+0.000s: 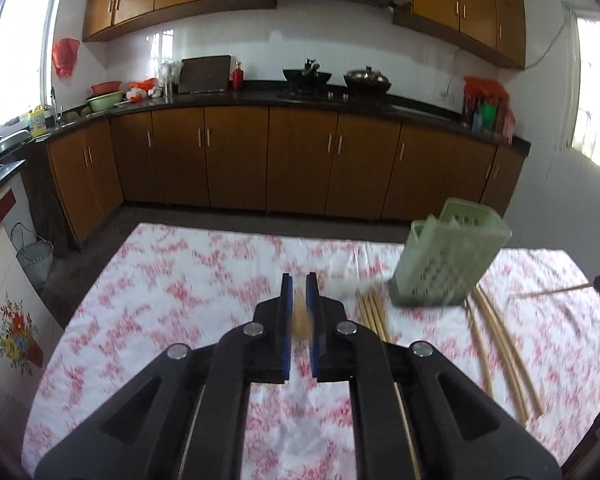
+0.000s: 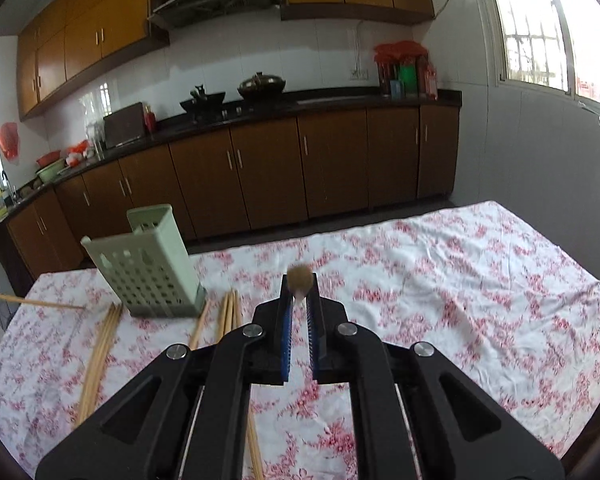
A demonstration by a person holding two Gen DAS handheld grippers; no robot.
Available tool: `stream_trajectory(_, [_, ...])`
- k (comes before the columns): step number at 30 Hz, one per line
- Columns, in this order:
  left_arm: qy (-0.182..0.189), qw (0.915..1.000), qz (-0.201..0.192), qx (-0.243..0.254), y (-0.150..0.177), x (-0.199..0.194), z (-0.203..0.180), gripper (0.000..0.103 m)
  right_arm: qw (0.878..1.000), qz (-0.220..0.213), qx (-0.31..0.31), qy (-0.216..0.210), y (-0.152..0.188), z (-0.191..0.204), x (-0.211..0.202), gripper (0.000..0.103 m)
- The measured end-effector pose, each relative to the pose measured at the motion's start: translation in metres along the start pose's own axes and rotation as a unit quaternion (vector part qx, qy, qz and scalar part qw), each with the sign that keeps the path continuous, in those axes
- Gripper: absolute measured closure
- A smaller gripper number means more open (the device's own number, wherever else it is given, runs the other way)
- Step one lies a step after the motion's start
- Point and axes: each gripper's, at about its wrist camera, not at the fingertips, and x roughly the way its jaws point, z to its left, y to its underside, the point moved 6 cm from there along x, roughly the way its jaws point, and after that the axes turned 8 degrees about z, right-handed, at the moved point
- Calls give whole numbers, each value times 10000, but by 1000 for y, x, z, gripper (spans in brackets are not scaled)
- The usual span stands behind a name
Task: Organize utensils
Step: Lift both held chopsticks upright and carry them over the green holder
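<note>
Floral-cloth tabletop, kitchen behind; green holder among loose chopsticks. Left tool, right tool each clamped on chopstick.

- The green utensil holder stands tilted near the table's far edge, blocking that stretch.
- Loose chopsticks lie on both sides of it, just beside its base.
- The flowered tablecloth lies bare across the right half, open for passage.
</note>
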Motion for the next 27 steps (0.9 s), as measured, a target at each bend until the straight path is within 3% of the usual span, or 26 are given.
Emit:
stream_trajectory(7, [42,10000,-49,75,-13,-2,-2,101,9999,-132,-69,-12,-14,6,0,95])
stream_trajectory(12, [83,9999,121,-10,0,5,4,100,9998,-139,-107,-26,-13,10,-1,95])
stream_trajectory(14, [76,9996,276,53,14,11,7,100,9999,-131,-99,-30,-10,10,-1,95])
stream_trajectory(19, [123,9951,965,177,68,33,8,88,9999,-123,-54,-66,-6,9,-3,95])
stream_trajectory(27, [246,9851,1696,153,147,48,0,88,9999,-96,-109,-46,-4,12,-4,95])
